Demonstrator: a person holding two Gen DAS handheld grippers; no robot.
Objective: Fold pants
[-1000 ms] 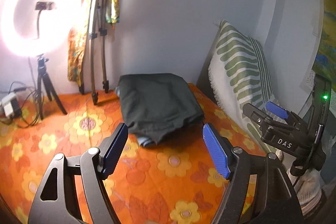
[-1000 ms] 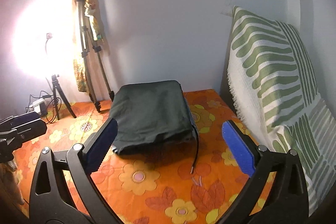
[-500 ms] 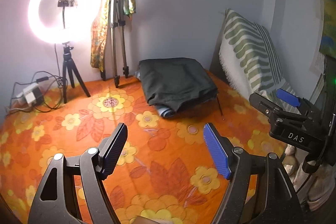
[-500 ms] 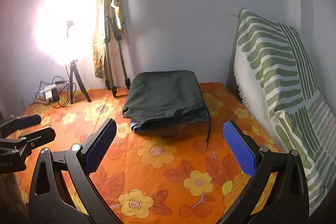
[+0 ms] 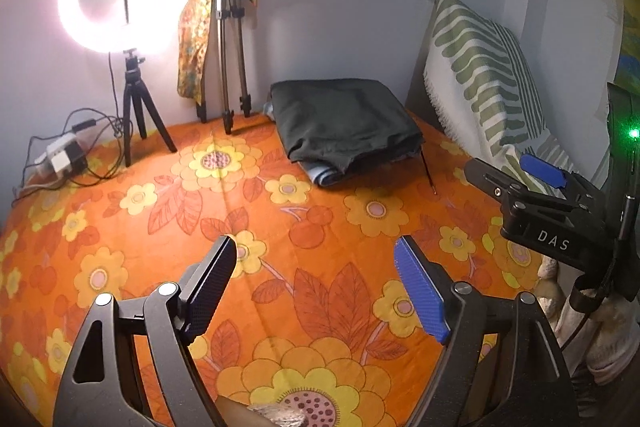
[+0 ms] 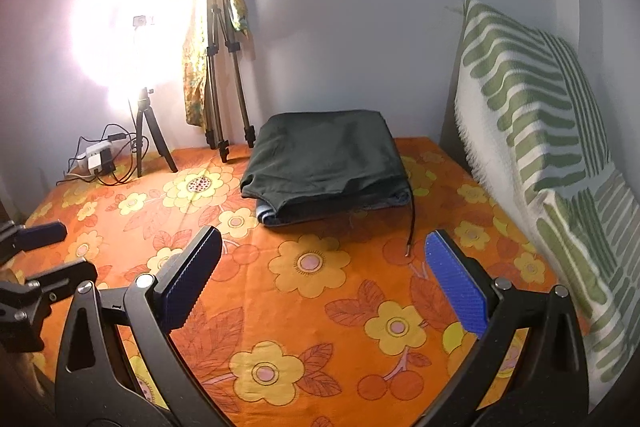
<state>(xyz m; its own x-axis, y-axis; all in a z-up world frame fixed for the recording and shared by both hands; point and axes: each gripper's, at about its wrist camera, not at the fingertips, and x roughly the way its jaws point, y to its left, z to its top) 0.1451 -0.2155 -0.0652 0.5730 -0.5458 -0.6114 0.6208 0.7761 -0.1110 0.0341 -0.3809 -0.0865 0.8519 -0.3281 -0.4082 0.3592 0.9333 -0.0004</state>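
Note:
Dark green folded pants (image 5: 344, 119) lie on top of a folded blue garment (image 5: 326, 177) at the far side of the bed; they also show in the right wrist view (image 6: 326, 157). A black drawstring (image 6: 412, 223) trails off the pile's right edge. My left gripper (image 5: 316, 287) is open and empty, well short of the pile above the orange flowered sheet (image 5: 280, 227). My right gripper (image 6: 320, 279) is open and empty, also short of the pile. The right gripper shows at the right of the left wrist view (image 5: 536, 199).
A lit ring light on a small tripod (image 5: 120, 27) and a taller tripod (image 5: 228, 27) draped with cloth stand by the back wall. A power strip with cables (image 5: 60, 155) lies at the far left. A green-striped pillow (image 5: 488, 79) leans at the right.
Both grippers have drawn back from the folded pile toward the near side of the bed; the pile looks smaller and farther. Both stay open and empty.

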